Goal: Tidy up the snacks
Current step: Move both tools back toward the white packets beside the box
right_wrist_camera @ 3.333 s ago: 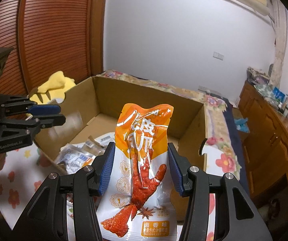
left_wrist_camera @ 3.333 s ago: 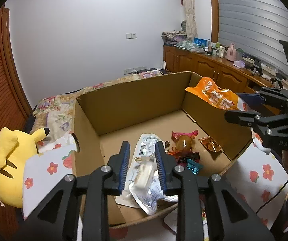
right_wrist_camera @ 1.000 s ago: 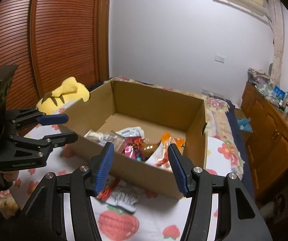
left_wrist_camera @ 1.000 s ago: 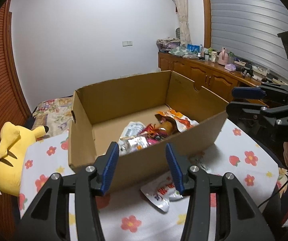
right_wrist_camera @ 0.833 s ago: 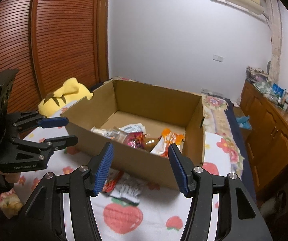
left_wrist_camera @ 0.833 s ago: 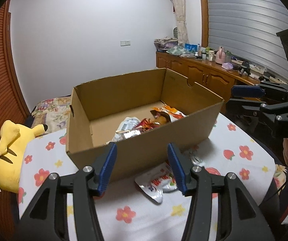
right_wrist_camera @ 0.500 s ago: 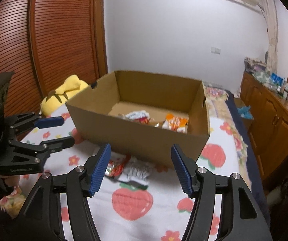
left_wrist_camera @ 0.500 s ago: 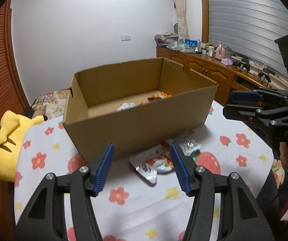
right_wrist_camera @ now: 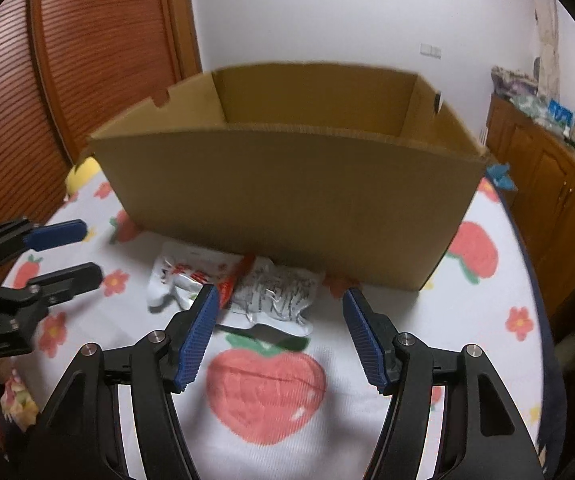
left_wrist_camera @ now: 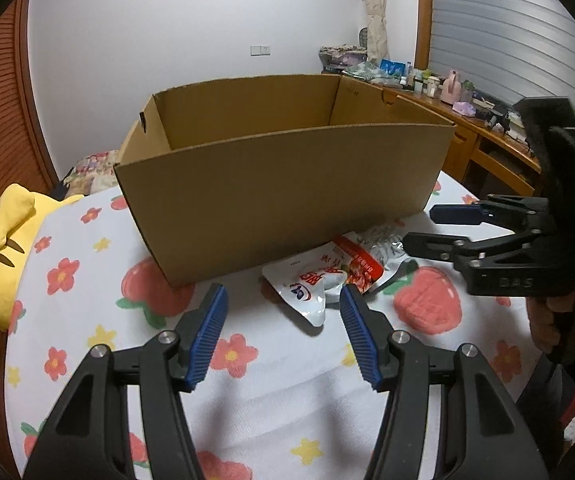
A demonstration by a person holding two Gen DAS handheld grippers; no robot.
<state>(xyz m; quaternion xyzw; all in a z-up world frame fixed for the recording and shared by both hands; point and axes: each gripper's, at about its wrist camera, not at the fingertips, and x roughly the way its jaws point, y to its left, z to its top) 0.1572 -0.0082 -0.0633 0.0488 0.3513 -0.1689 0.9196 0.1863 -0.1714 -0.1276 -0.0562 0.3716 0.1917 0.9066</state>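
A brown cardboard box (left_wrist_camera: pixel 279 184) (right_wrist_camera: pixel 287 196) stands on the round table; its contents are hidden behind the near wall. Two snack packets lie on the cloth in front of it: a white and red packet (left_wrist_camera: pixel 311 284) (right_wrist_camera: pixel 183 272) and a silver packet (left_wrist_camera: pixel 383 238) (right_wrist_camera: pixel 275 296). My left gripper (left_wrist_camera: pixel 283 332) is open and empty, low over the cloth just short of the white and red packet. My right gripper (right_wrist_camera: pixel 279 332) is open and empty, just short of the silver packet. Each gripper also shows in the other's view: the right gripper (left_wrist_camera: pixel 443 226), the left gripper (right_wrist_camera: pixel 63 252).
The table wears a white cloth (left_wrist_camera: pixel 287 380) printed with strawberries and flowers. A yellow plush toy (left_wrist_camera: pixel 3 256) lies at the left table edge. A wooden cabinet (right_wrist_camera: pixel 559 184) with clutter runs along the right wall. A bed (left_wrist_camera: pixel 91 164) lies behind the box.
Both grippers let go of their snack packets into the box, then drew back and dropped down low over the table, to the two packets in front of the box.
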